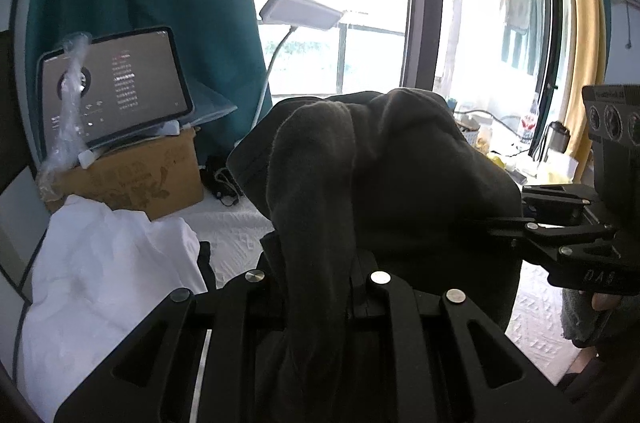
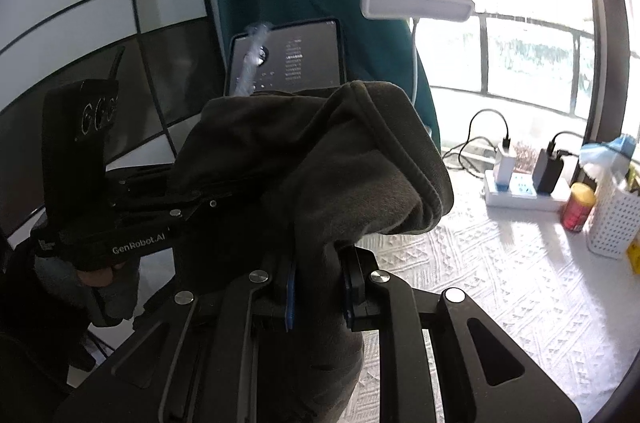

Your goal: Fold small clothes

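A dark grey garment (image 1: pixel 400 175) hangs bunched above the table between both grippers. At the bottom of the left wrist view, my left gripper (image 1: pixel 320 275) is shut on one fold of it, and the cloth hides the fingertips. My right gripper (image 1: pixel 508 223) reaches into the garment from the right edge of that view. In the right wrist view, the right gripper (image 2: pixel 318 283) has its blue pads (image 2: pixel 290 295) pressed on a bunch of the same garment (image 2: pixel 312 159). There the left gripper (image 2: pixel 188 197) enters from the left, a hand on its handle.
A white garment (image 1: pixel 104 283) lies at the left, beside a cardboard box (image 1: pixel 132 179) bearing a tablet (image 1: pixel 116 87). A white desk lamp (image 1: pixel 300 11) stands behind. On the white textured tablecloth (image 2: pixel 480 283) are a power strip (image 2: pixel 524 195), a red can (image 2: pixel 578 207) and a white perforated basket (image 2: pixel 616 219).
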A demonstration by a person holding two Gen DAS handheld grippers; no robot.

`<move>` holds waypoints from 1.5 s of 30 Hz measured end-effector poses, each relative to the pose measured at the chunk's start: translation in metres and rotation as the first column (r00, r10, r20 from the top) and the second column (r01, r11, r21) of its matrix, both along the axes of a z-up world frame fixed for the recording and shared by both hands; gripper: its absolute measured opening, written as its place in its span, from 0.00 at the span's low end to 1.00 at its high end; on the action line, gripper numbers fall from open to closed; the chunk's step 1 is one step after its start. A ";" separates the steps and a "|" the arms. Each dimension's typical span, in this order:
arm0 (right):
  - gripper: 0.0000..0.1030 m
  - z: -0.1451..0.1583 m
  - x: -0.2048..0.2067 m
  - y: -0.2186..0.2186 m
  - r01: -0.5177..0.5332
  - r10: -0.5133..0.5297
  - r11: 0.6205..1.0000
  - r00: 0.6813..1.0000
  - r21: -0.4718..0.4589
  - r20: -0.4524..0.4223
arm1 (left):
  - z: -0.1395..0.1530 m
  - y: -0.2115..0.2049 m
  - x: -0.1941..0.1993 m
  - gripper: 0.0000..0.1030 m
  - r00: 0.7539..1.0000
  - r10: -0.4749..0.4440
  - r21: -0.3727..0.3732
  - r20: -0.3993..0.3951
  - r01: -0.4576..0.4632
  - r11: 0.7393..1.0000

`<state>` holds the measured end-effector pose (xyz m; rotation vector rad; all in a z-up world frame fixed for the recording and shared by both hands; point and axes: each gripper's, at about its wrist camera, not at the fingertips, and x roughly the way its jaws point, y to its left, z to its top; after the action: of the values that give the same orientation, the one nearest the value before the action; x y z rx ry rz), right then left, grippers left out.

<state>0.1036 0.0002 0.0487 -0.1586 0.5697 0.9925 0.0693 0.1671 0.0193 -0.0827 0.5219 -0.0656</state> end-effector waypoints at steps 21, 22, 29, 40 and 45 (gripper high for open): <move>0.18 -0.058 0.067 0.027 0.007 -0.018 0.997 0.990 -0.077 -0.140 | -0.060 0.026 0.052 0.16 0.987 0.020 -0.065 -0.160 -0.031 0.997; 0.18 -0.062 0.070 0.028 0.012 -0.024 0.996 0.990 -0.084 -0.142 | -0.063 0.027 0.055 0.16 0.986 0.021 -0.066 -0.166 -0.032 0.997; 0.18 -0.085 0.089 0.036 0.025 -0.046 0.992 0.984 -0.126 -0.170 | -0.078 0.033 0.069 0.16 0.978 0.026 -0.066 -0.206 -0.041 0.997; 0.43 -0.118 0.123 0.027 0.065 -0.112 0.981 0.959 -0.181 -0.260 | -0.100 0.057 0.088 0.21 0.944 0.067 -0.098 -0.322 -0.104 0.990; 0.48 -0.123 0.129 0.026 0.074 -0.126 0.978 0.956 -0.196 -0.266 | -0.101 0.080 0.092 0.25 0.929 0.189 -0.028 -0.318 -0.209 0.978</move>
<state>0.2329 0.0258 -0.0740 -0.1536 0.9196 0.8672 0.1613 0.2473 -0.0814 -0.2080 0.8279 0.1332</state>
